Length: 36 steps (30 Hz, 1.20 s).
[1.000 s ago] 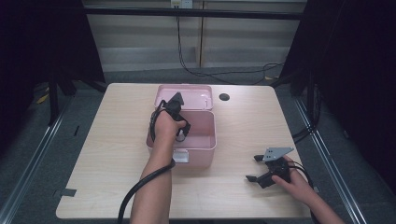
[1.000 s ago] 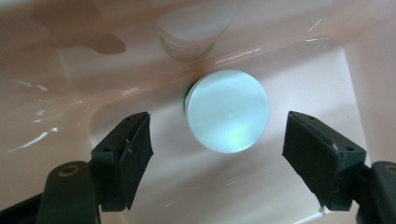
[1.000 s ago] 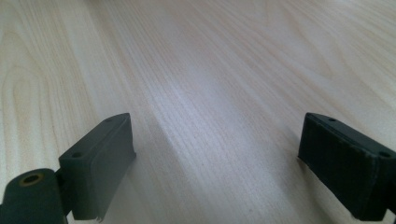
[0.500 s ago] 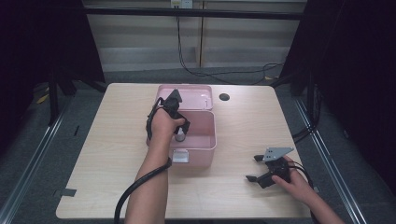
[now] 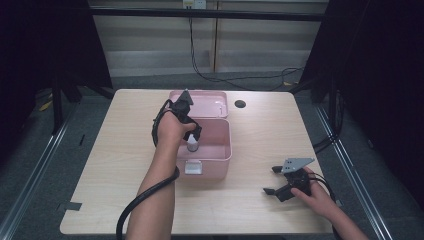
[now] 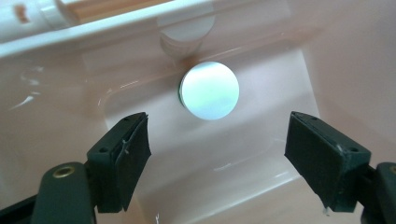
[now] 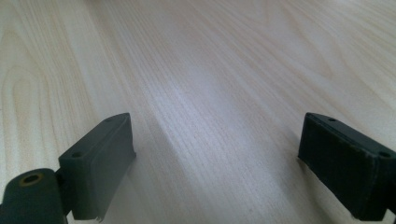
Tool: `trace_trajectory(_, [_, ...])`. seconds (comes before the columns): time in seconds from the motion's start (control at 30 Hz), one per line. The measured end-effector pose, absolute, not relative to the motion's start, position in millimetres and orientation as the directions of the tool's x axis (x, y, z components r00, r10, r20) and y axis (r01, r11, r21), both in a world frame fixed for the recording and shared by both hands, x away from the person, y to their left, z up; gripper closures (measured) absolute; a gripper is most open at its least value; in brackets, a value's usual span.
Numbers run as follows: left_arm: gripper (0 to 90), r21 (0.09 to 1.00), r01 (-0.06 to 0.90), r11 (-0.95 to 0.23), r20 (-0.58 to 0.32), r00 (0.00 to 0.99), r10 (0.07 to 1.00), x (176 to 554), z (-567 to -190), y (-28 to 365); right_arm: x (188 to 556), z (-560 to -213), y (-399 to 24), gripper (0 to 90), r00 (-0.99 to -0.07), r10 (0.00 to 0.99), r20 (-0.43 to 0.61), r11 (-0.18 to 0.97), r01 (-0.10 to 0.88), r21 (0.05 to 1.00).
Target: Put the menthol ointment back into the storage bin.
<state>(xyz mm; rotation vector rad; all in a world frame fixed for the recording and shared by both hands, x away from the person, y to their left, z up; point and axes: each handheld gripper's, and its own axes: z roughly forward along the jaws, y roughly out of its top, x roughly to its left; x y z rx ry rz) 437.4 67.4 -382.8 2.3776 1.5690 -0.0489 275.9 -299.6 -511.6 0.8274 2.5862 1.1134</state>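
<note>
Small white-capped bottle (image 5: pixel 192 145) standing upright inside pink box (image 5: pixel 224 155). Left gripper (image 6: pixel 217 149) directly above it, jaws apart, nothing held, just closing slightly. Best lifted straight up, clear of the box wall. Right gripper (image 7: pixel 217 163) released, low over table (image 7: pixel 224 70).

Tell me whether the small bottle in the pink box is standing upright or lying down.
Upright. The small bottle stands on the floor of the pink box, and the left gripper view looks straight down on its round white cap.
</note>
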Motion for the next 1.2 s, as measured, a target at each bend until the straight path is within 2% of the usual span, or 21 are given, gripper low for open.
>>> trace_trajectory(0.67, [22.3, 0.246, 0.879, -0.409, -0.186, 0.457, 0.870, 427, -349, 76, 276, -512, -299, 9.9, -0.818, 0.574, 0.032, 0.555, 0.417, 0.719])
trace_trajectory(1.2, [22.2, 0.248, 0.835, -0.492, -0.165, 0.536, 0.828, 414, -334, 91, 276, -512, -300, 9.9, -0.819, 0.573, 0.032, 0.556, 0.417, 0.719])
